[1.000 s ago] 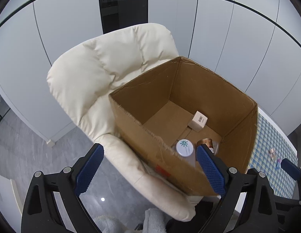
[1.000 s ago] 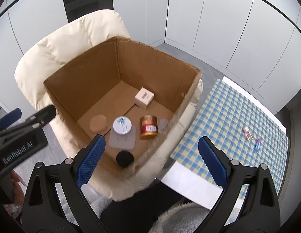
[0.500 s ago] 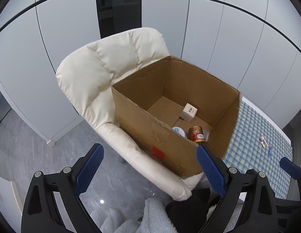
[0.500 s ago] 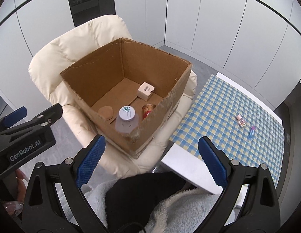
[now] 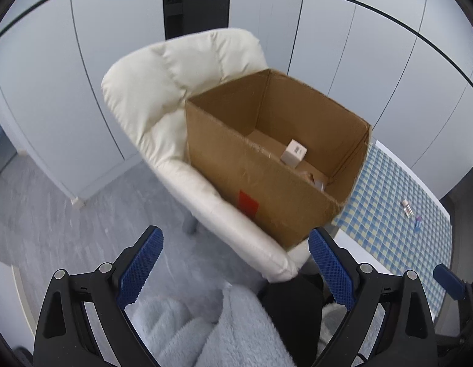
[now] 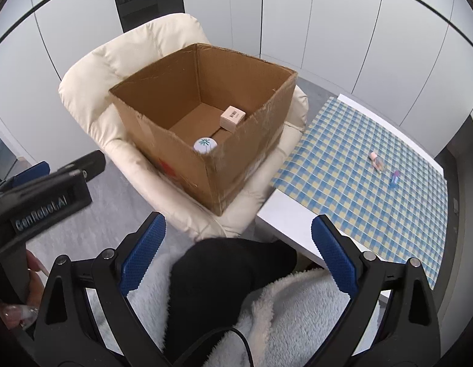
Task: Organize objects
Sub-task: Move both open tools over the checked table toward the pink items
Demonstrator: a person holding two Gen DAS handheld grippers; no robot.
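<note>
We hold both grippers above our lap, and each one's blue-padded fingers are spread wide with nothing between them: the left gripper [image 5: 233, 263] and the right gripper [image 6: 238, 249] both point toward an open brown cardboard box [image 6: 236, 159] that sits on the seat of a cream padded armchair [image 5: 163, 91]. Inside the box a small beige carton with a barcode label [image 6: 232, 117] rests on the floor near the far side, and a round white jar lid with a green leaf print [image 6: 205, 145] lies closer to the near wall. To the right of the chair stands a tabletop covered with a blue and yellow checked cloth [image 6: 358, 202]; on it, well apart from the box, lie a small pink-capped bottle [image 6: 375, 161] and, just beside it, a small blue and purple tube [image 6: 394, 178]
</note>
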